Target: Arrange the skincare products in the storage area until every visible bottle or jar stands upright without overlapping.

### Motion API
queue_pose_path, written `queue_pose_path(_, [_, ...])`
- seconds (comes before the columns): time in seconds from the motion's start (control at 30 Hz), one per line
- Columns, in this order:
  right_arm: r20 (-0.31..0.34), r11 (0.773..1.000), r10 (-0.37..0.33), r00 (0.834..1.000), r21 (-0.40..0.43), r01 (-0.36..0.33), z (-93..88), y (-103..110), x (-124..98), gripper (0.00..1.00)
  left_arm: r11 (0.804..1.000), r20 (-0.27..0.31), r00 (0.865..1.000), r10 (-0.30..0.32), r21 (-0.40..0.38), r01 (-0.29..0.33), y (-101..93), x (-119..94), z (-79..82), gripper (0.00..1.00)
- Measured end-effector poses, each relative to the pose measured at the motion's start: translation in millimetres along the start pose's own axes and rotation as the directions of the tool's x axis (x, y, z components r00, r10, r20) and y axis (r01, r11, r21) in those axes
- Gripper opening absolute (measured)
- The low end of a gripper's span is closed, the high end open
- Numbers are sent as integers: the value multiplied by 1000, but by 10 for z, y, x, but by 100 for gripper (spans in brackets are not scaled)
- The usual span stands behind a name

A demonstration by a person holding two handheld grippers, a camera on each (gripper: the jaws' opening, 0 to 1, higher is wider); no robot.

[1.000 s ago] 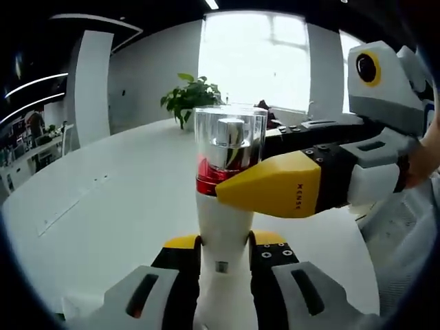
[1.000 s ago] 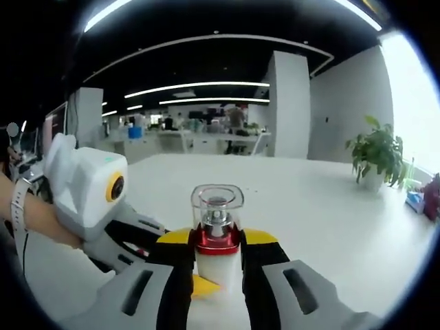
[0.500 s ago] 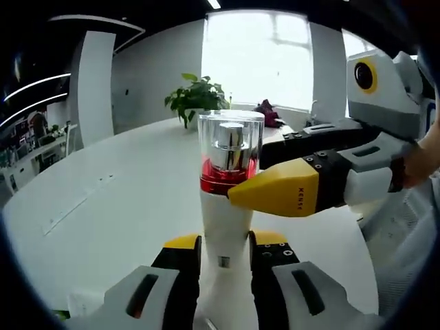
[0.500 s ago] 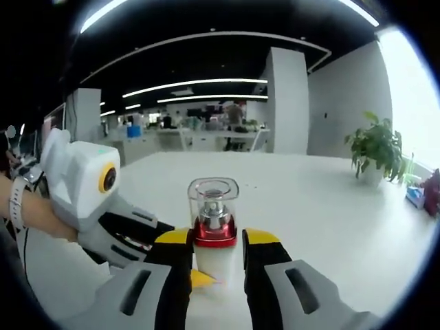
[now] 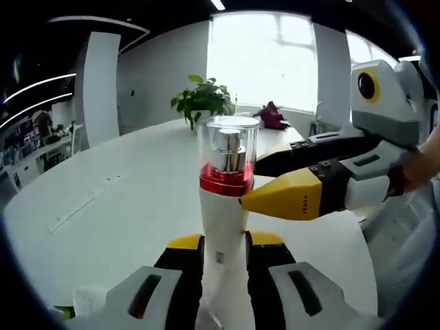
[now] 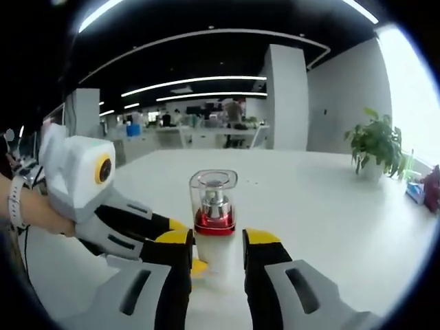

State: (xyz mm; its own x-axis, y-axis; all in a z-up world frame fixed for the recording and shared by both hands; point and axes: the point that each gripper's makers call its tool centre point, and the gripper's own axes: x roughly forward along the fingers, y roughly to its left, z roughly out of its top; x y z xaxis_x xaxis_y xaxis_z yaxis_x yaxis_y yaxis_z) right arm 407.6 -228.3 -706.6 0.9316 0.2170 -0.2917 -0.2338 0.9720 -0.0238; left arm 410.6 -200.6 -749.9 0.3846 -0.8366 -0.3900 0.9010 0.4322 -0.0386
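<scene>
Pump bottle (image 5: 223, 206) upright, clamped in left hand-held gripper (image 5: 223, 249); right hand-held gripper (image 6: 217, 249) slack around it; placement on worktop (image 5: 124, 199) pending.

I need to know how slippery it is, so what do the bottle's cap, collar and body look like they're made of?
Cap: clear hard plastic, or maybe glass; the silver pump shows through. Collar: glossy red, likely plastic or coated metal. Body: smooth white opaque, probably plastic.

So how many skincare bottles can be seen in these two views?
1. The same bottle stands upright over the white table, shut in the left tool; the right tool stands around it, open. Others may be hidden.
</scene>
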Motion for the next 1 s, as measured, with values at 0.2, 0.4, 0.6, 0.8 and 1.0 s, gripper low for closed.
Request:
queue_pose_path(0.2, [-15, 999, 27, 1000, 26, -27, -34, -40, -42, 41, 997, 24, 999, 40, -70, -38, 18, -144, -27, 26])
queue_pose_path(0.4, [-30, 997, 78, 996, 31, -77, -12, -54, -92, 57, 984, 57, 993, 101, -154, -91, 16, -367, -53, 37])
queue_pose_path(0.6, [-21, 986, 166, 986, -33, -166, 98, 77, -181, 75, 969, 68, 982, 175, -190, -160, 54, -617, -81, 47])
queue_pose_path(0.8, [-19, 970, 230, 973, -80, -231, 139, 227, -277, 88, 959, 97, 970, 222, -203, -199, -20, -864, -8, 61])
queue_pose_path(1.0, [-34, 957, 266, 963, -108, -268, 114, 287, -381, 93, 948, 113, 959, 260, -218, -231, -64, -1090, 34, 71])
